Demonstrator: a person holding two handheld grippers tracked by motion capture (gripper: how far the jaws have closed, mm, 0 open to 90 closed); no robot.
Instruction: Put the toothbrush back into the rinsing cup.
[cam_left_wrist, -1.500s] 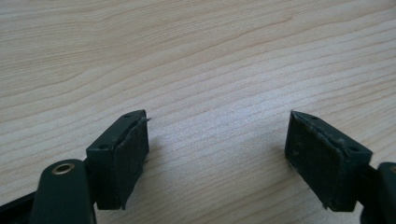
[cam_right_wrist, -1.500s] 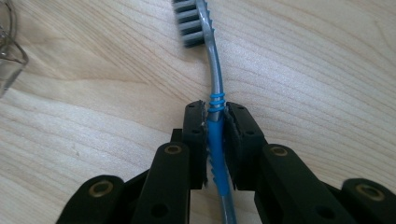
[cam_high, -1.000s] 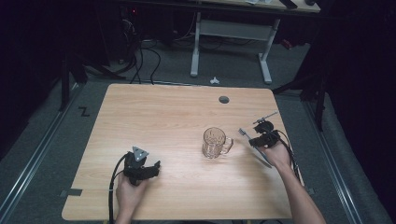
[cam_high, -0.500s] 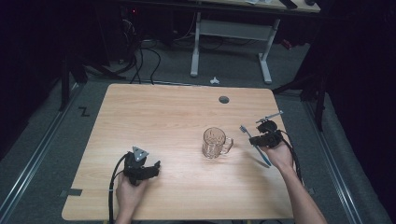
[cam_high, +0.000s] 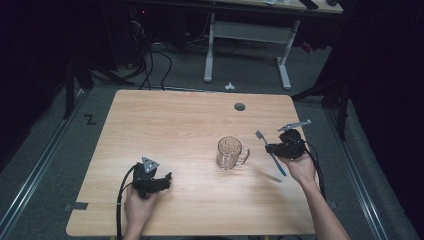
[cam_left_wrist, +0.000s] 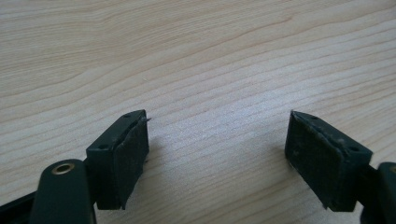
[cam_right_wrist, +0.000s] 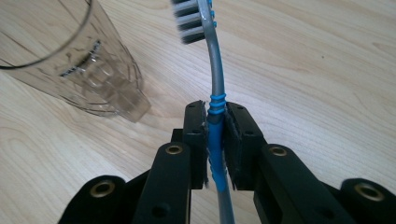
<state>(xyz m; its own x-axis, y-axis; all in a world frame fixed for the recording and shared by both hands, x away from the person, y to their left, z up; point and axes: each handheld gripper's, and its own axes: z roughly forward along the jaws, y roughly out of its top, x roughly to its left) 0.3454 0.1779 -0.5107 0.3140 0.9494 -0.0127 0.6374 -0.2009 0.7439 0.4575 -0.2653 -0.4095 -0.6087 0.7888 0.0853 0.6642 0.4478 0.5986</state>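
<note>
Toothbrush (cam_right_wrist: 215, 70) clamped in right gripper (cam_right_wrist: 215, 135), lifted off table (cam_high: 175, 125) at 3 o'clock from glass mug (cam_high: 231, 152).

Light, stiff, slim and slick plastic; best pinched on the ribbed blue grip, as now, bristles up. Mug fragile, easily tipped, standing just beside the brush head, the sole obstacle. Left gripper (cam_left_wrist: 215, 154) spread wide, holding nothing, resting low at 7 o'clock from mug, well apart.
</note>
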